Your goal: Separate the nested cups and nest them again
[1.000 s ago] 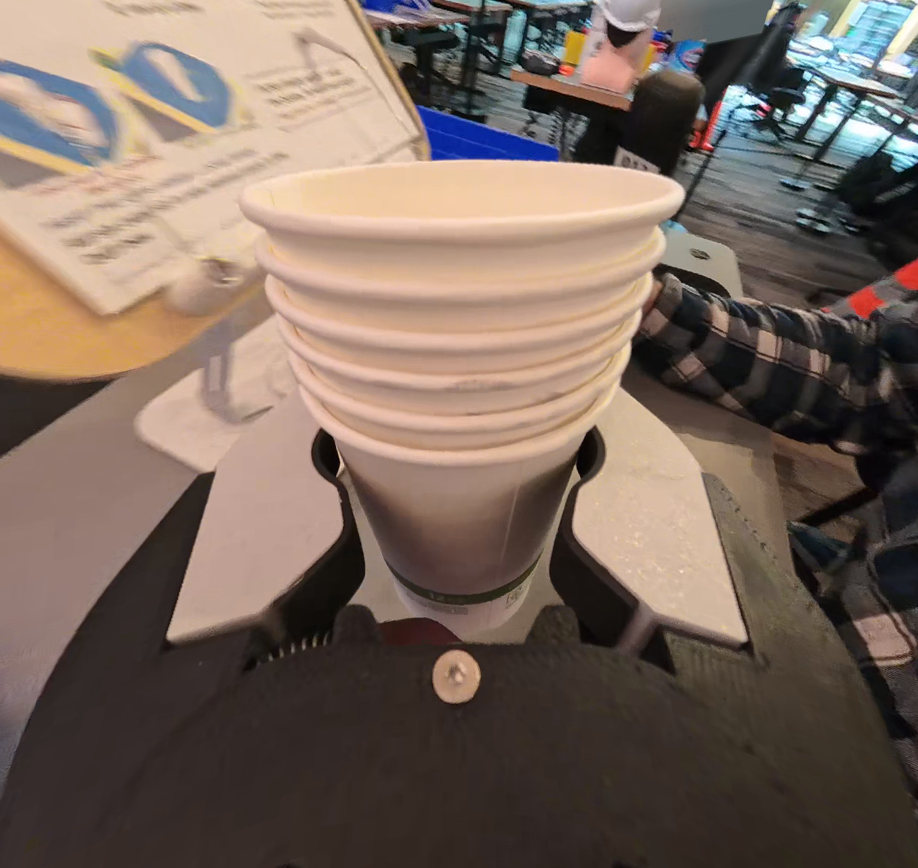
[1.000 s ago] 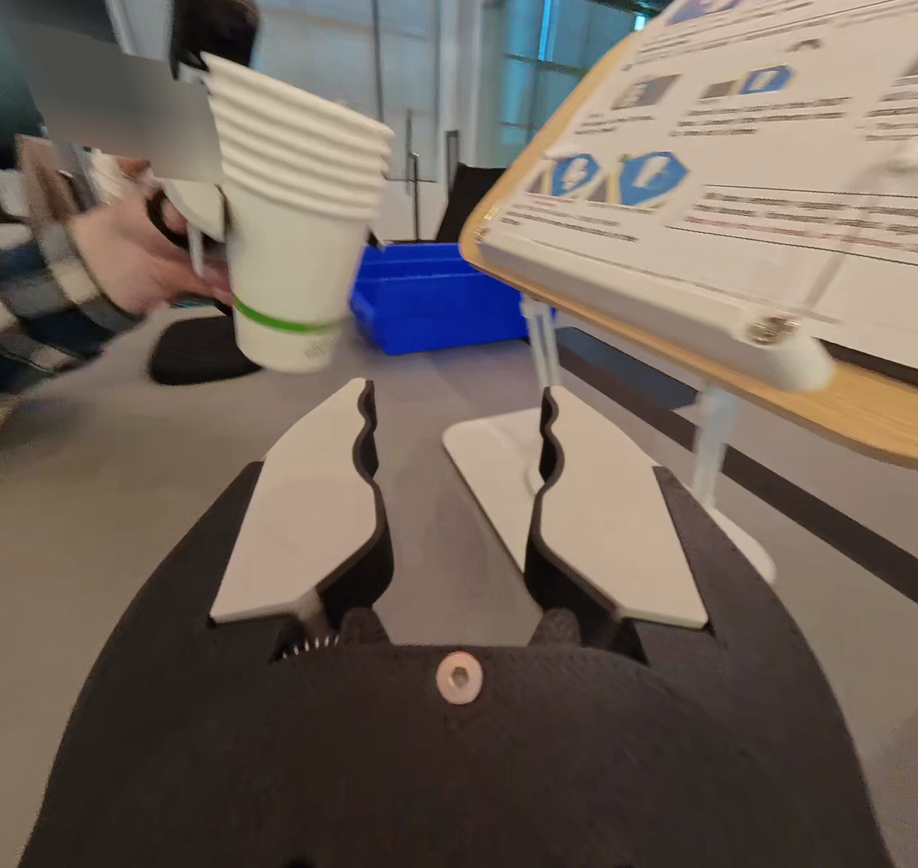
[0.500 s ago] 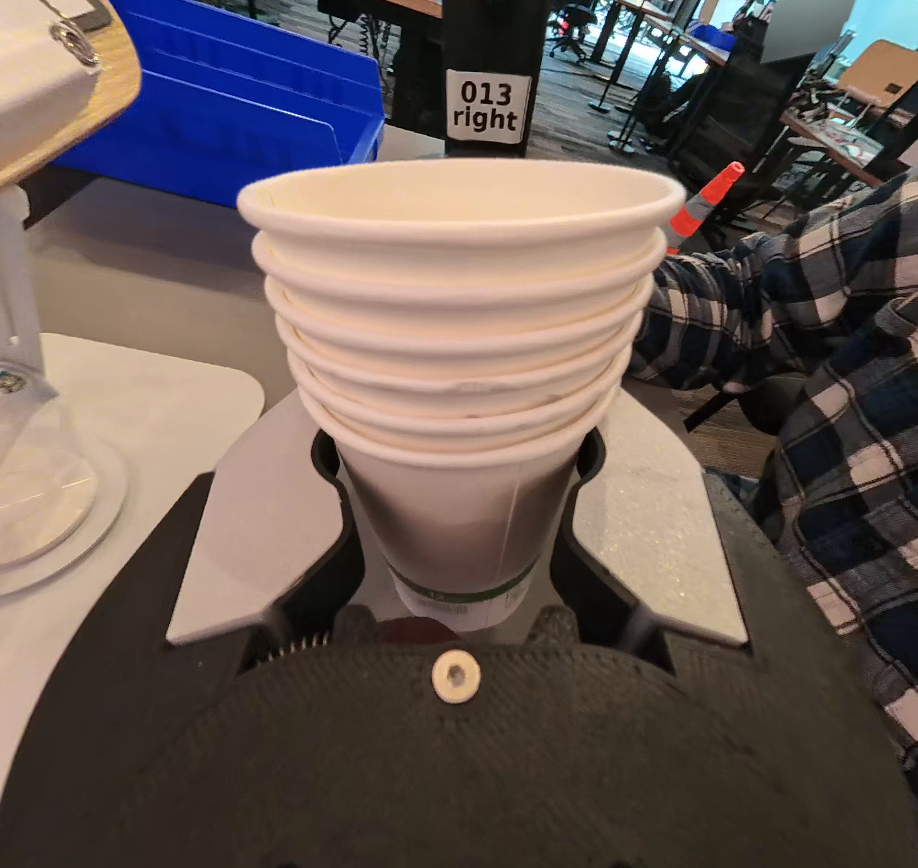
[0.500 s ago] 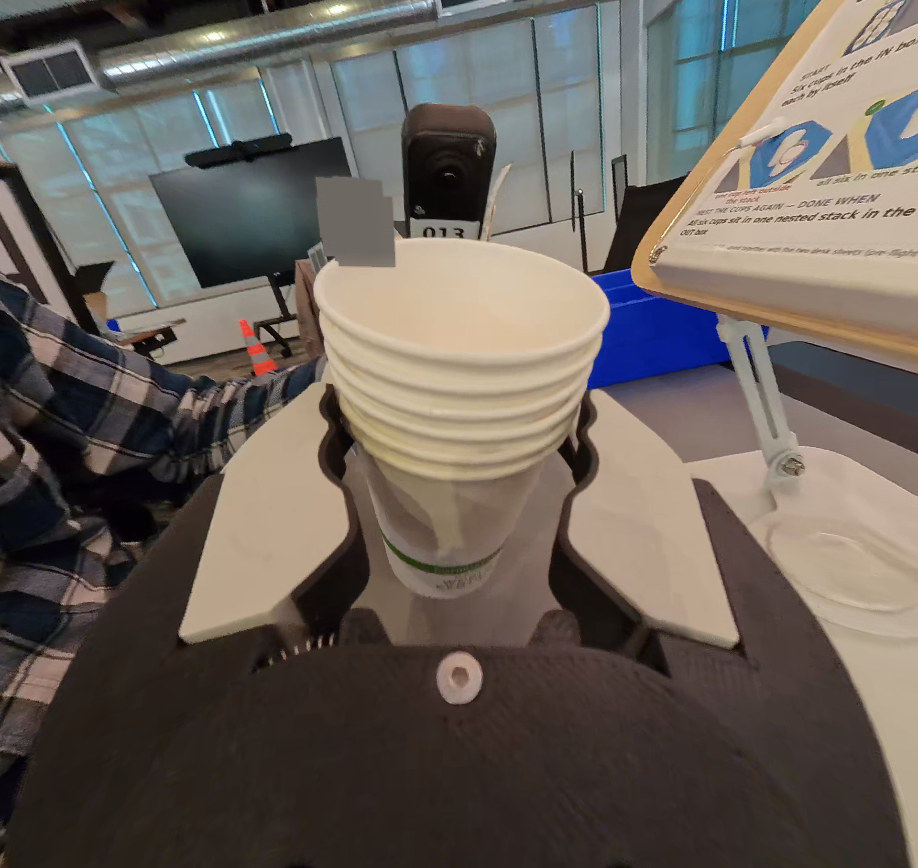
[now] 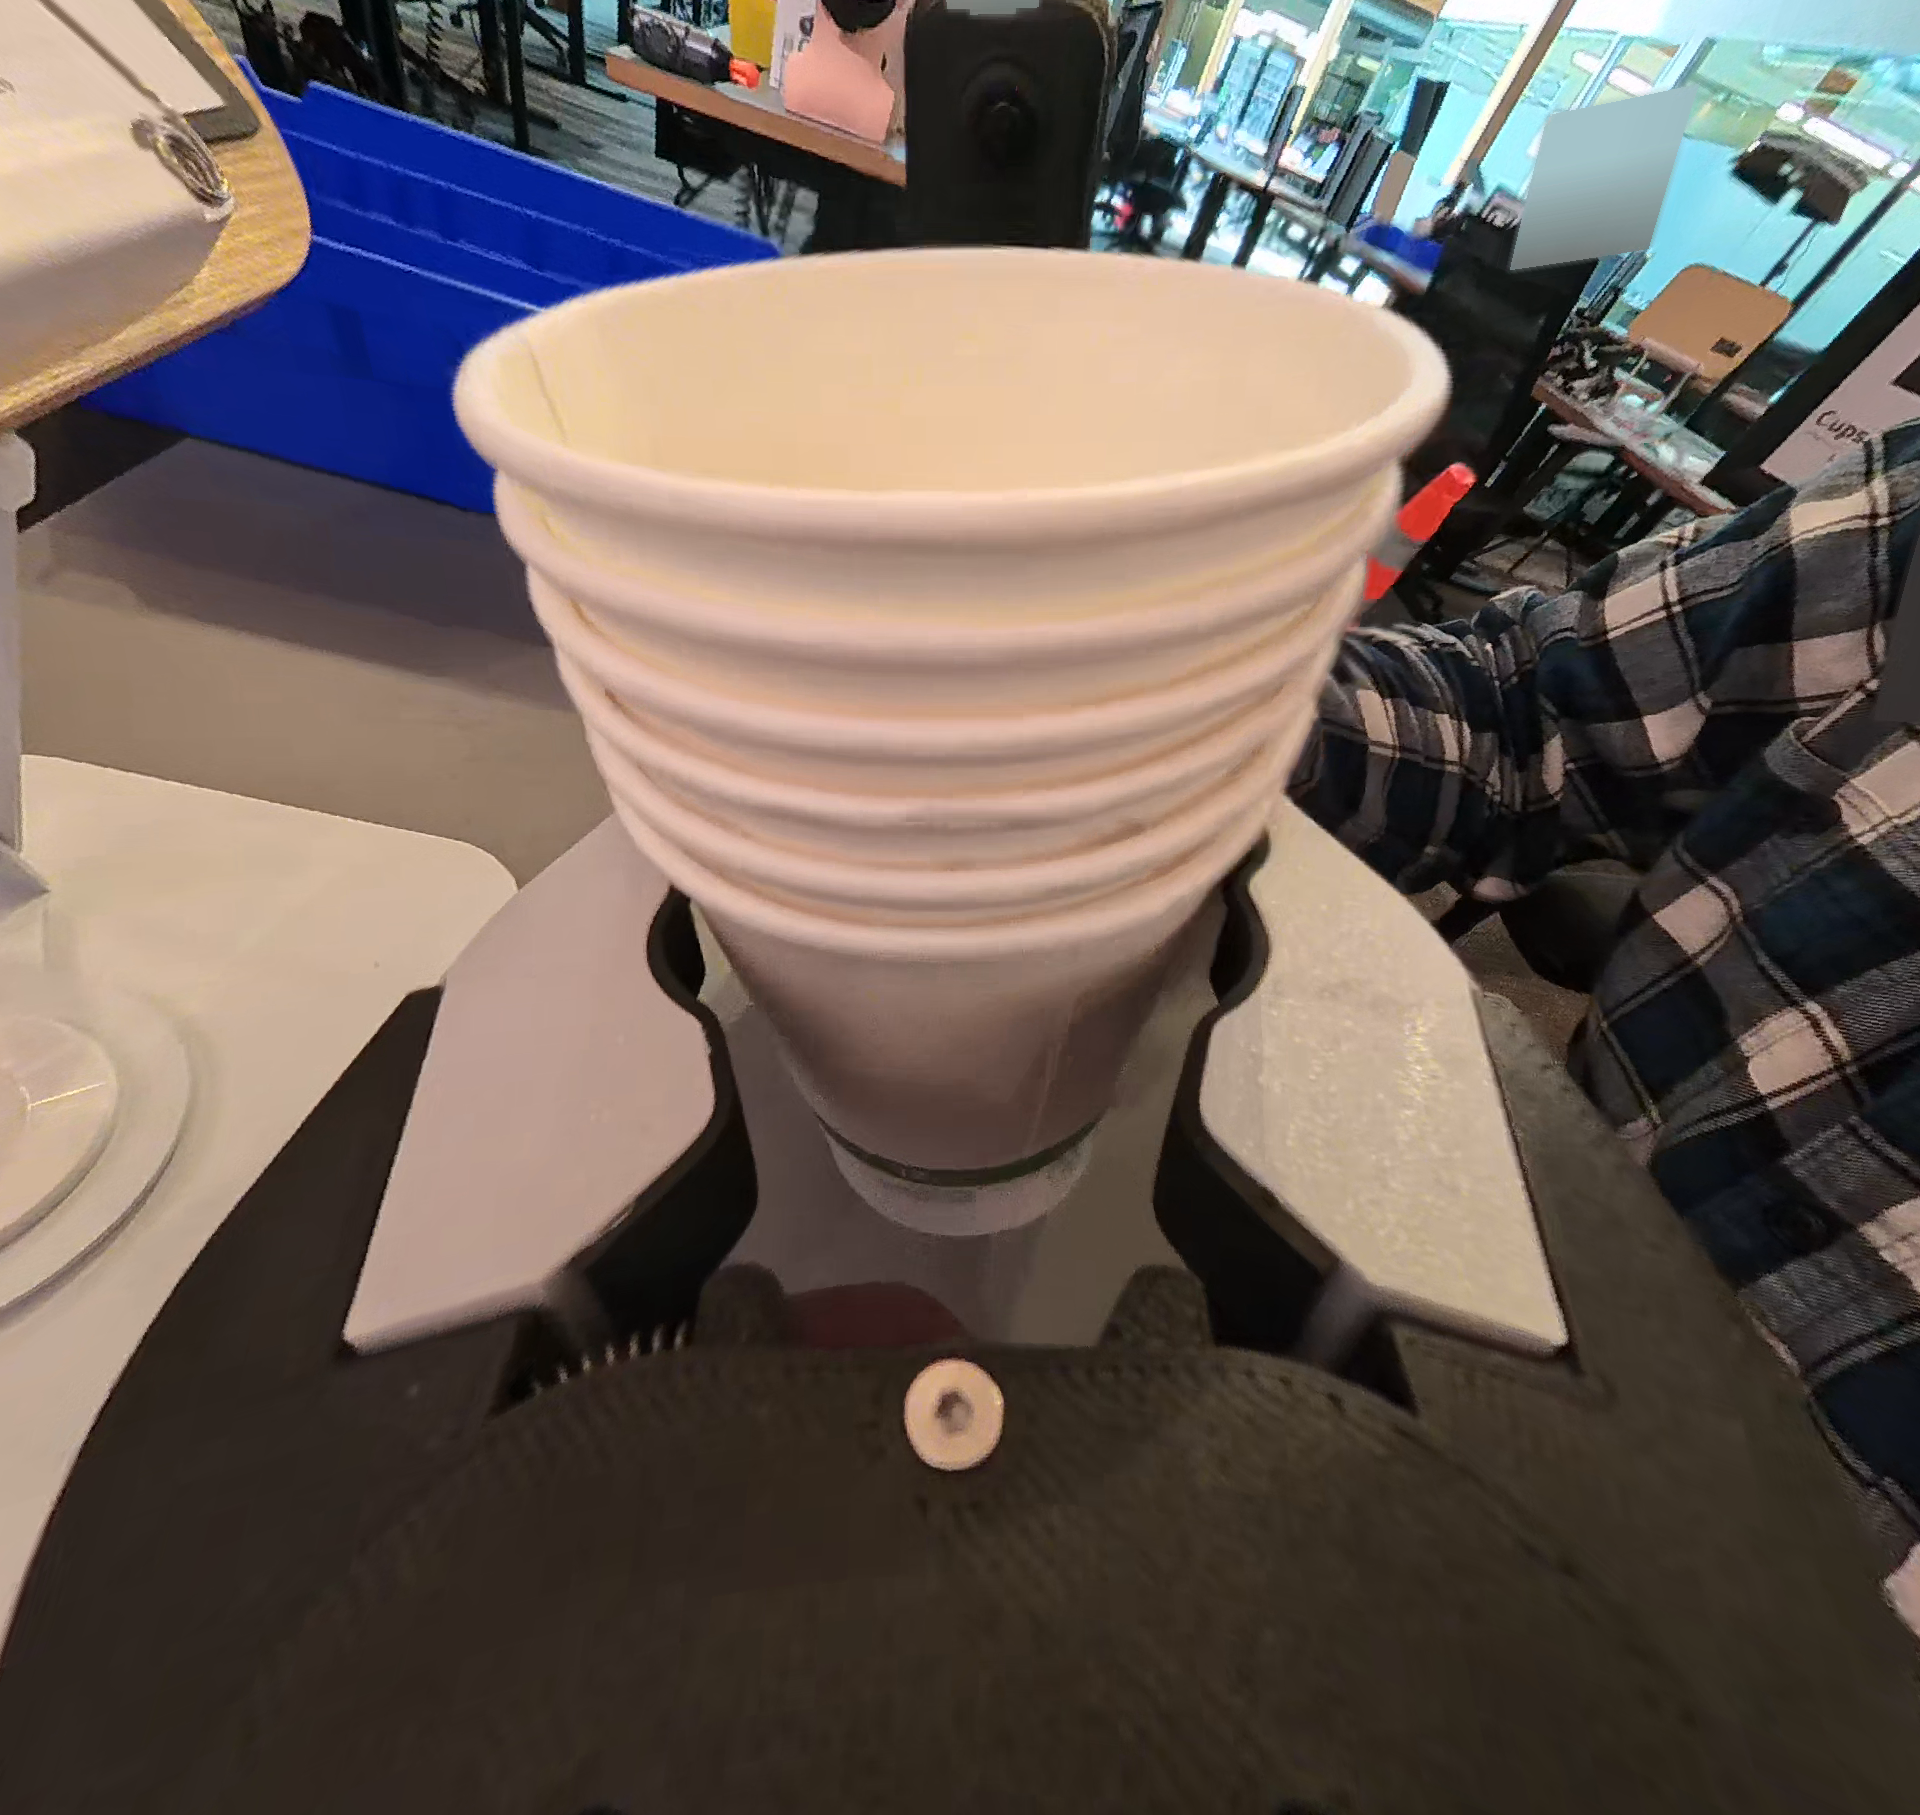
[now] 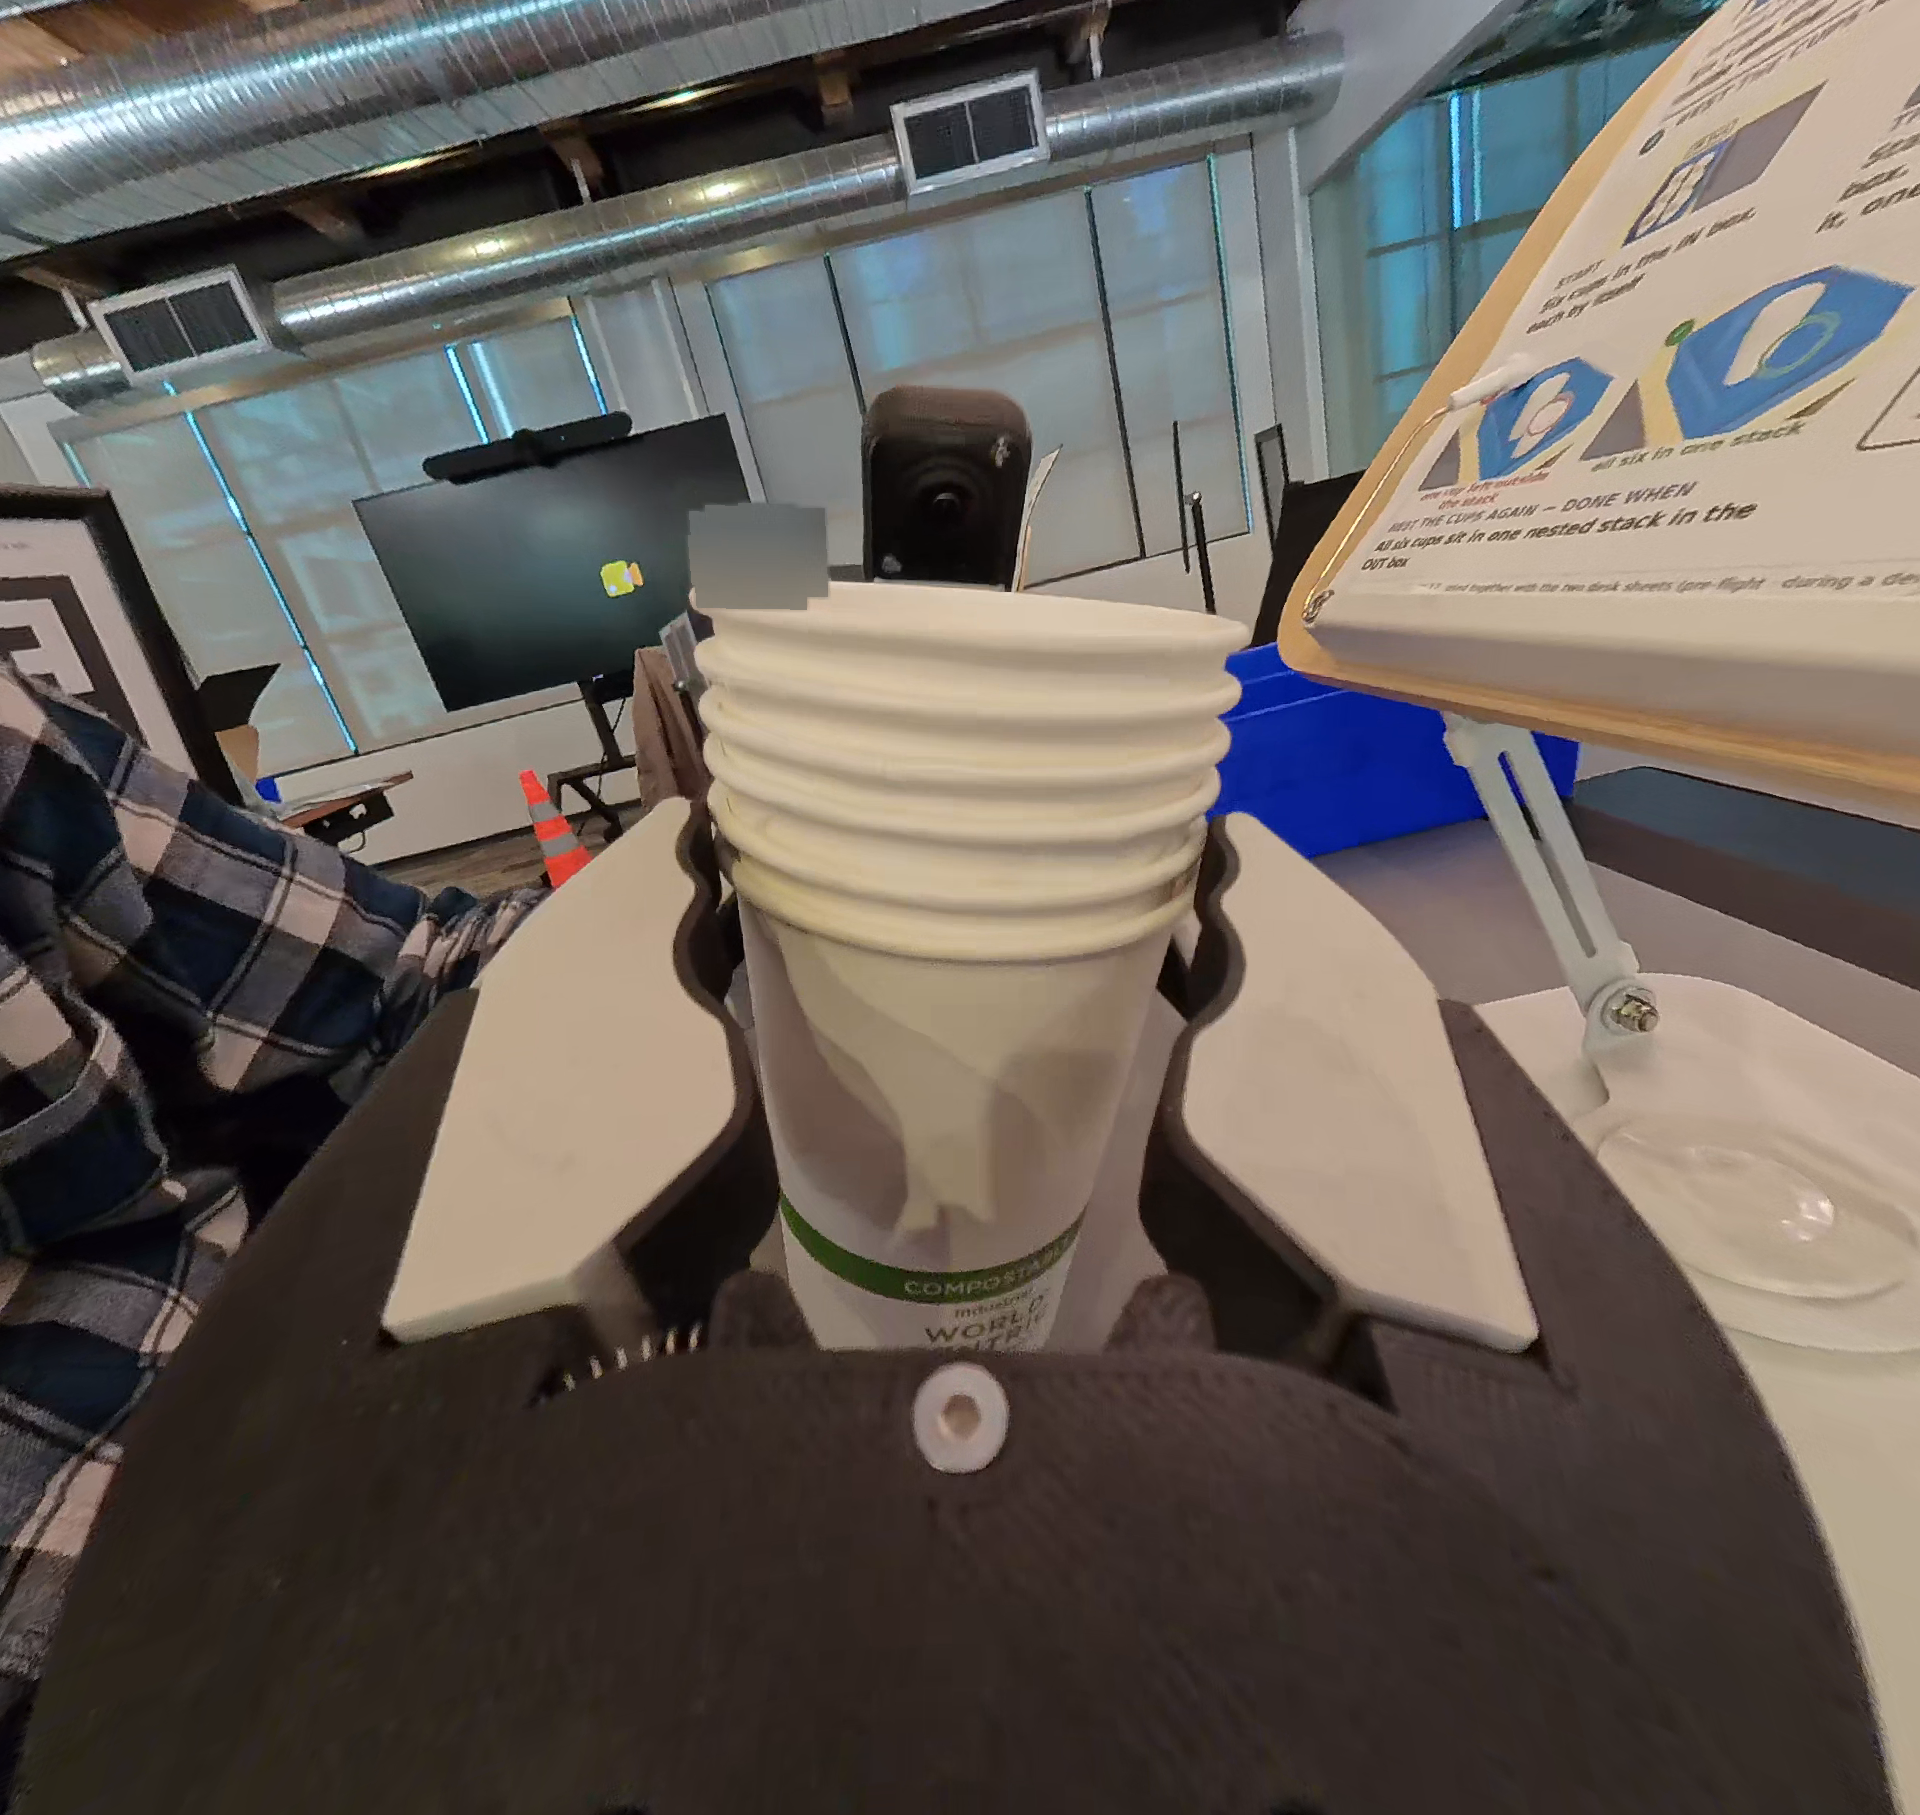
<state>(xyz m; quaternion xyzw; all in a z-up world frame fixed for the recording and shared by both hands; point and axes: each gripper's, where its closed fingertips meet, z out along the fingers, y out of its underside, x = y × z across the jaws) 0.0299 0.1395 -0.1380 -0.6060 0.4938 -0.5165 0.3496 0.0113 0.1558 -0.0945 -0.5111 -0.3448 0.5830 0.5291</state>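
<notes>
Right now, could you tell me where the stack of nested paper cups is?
The stack of cups stands upright between both grippers' fingers, centred in each wrist view, with the blue bin behind it.

Silver ducts and wooden beams ran under the ceiling at the top of the frame. Tall windows lined the far wall, a dark screen on a stand before them. An orange cone stood on the floor at centre left. Desks filled the upper frame of the other view.
</notes>
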